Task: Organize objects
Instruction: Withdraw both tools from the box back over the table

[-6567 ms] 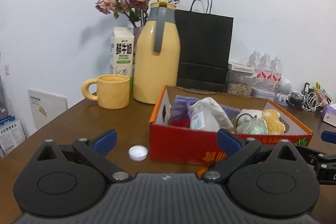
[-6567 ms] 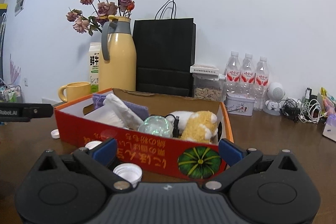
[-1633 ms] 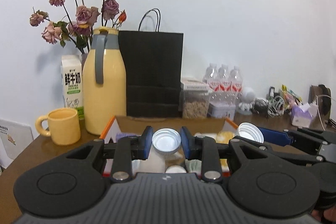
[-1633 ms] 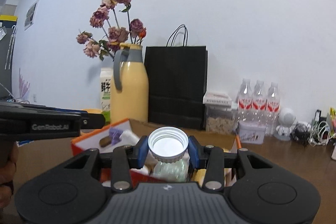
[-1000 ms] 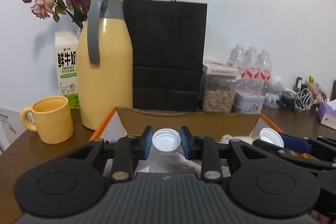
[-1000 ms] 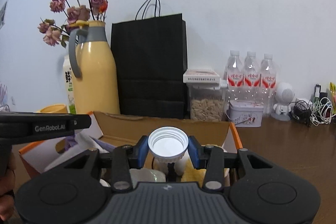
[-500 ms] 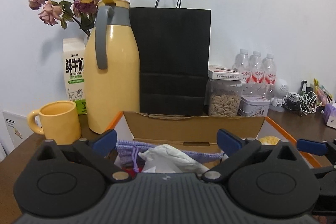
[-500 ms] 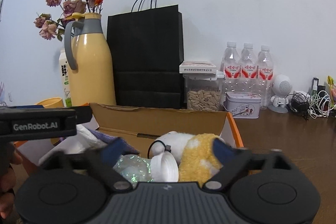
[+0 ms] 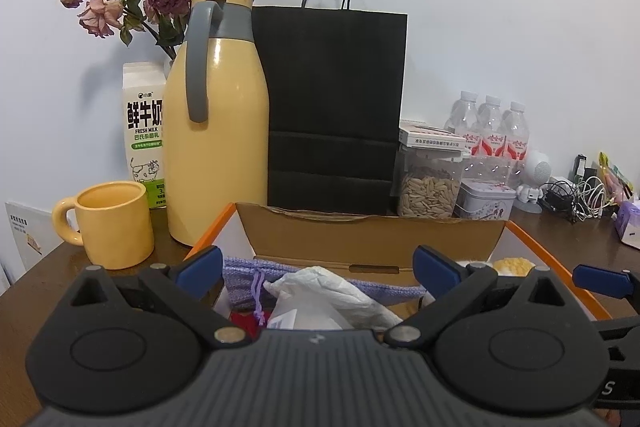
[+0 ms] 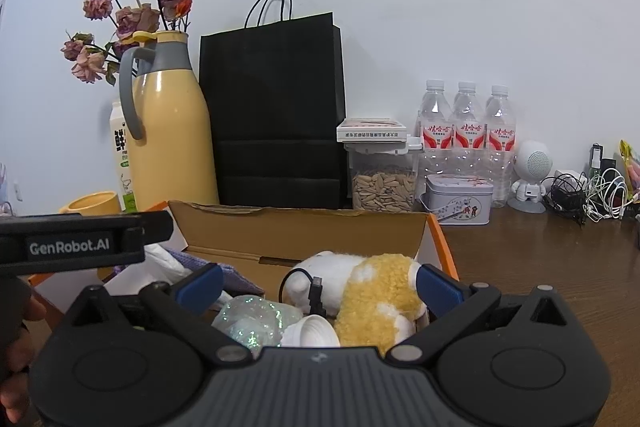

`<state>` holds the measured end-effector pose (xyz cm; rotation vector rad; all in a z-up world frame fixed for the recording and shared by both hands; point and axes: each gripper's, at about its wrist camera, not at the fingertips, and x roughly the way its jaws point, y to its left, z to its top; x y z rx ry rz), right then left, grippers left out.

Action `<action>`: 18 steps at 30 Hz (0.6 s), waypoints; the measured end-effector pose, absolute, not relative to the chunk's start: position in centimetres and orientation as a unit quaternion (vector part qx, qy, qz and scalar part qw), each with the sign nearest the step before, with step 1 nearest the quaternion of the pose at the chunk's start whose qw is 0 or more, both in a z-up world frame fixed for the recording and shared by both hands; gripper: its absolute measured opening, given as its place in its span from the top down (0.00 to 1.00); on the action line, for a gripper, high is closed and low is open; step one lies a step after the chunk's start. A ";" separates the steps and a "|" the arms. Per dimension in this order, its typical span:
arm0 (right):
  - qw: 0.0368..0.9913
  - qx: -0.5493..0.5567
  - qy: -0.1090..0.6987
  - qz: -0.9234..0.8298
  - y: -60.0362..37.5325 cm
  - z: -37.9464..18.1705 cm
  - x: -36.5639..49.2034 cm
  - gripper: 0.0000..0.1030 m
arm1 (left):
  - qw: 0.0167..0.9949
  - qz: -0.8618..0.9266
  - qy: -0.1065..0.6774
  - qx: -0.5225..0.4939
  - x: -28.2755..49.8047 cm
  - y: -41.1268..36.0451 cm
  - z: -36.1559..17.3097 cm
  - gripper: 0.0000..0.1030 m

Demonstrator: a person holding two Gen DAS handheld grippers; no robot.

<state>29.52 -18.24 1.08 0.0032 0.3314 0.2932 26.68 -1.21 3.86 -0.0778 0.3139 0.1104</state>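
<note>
An orange cardboard box (image 9: 368, 239) stands below both grippers; it also shows in the right wrist view (image 10: 304, 227). It holds a white plastic bag (image 9: 320, 291), a purple knit pouch (image 9: 248, 271), a yellow-and-white plush toy (image 10: 376, 291), a glittery ball (image 10: 256, 319) and a white bottle cap (image 10: 314, 333). My left gripper (image 9: 318, 263) is open and empty above the box's left half. My right gripper (image 10: 318, 281) is open and empty above the right half, over the white cap. The left gripper's body (image 10: 80, 241) shows at the left of the right wrist view.
Behind the box stand a yellow jug (image 9: 216, 131), a black paper bag (image 9: 336, 107), a milk carton (image 9: 144, 131), a yellow mug (image 9: 112, 223), a seed jar (image 9: 430, 179), a tin (image 10: 458, 199), water bottles (image 10: 466, 131) and tangled cables (image 10: 584, 191).
One second ago each gripper was shut on a white bottle cap above the box. Both have opened and the caps have dropped; one lies by the plush toy.
</note>
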 end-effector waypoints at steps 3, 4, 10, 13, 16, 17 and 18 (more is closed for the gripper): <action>0.976 0.002 0.162 0.144 -18.4 1.1 29.2 0.00 | 0.986 0.054 0.151 -0.043 26.3 -1.1 3.9 0.00; 0.976 0.002 0.161 0.144 -18.4 1.1 29.0 0.00 | 0.986 0.055 0.147 -0.047 26.1 -1.0 3.9 0.00; 0.978 -0.005 0.152 0.145 -18.7 1.3 27.9 0.00 | 0.986 0.064 0.145 -0.060 24.9 -0.2 3.3 0.00; 0.978 -0.005 0.147 0.145 -19.0 1.4 27.4 0.00 | 0.985 0.068 0.145 -0.061 23.9 0.4 3.1 0.00; 0.978 -0.008 0.145 0.147 -19.1 1.5 26.7 0.00 | 0.985 0.073 0.143 -0.061 22.9 0.8 3.1 0.00; 0.978 -0.010 0.144 0.148 -19.2 1.5 26.4 0.00 | 0.985 0.073 0.144 -0.061 22.5 0.9 3.1 0.00; 0.978 -0.012 0.144 0.150 -19.2 1.5 26.2 0.00 | 0.985 0.074 0.144 -0.059 22.1 1.0 3.0 0.00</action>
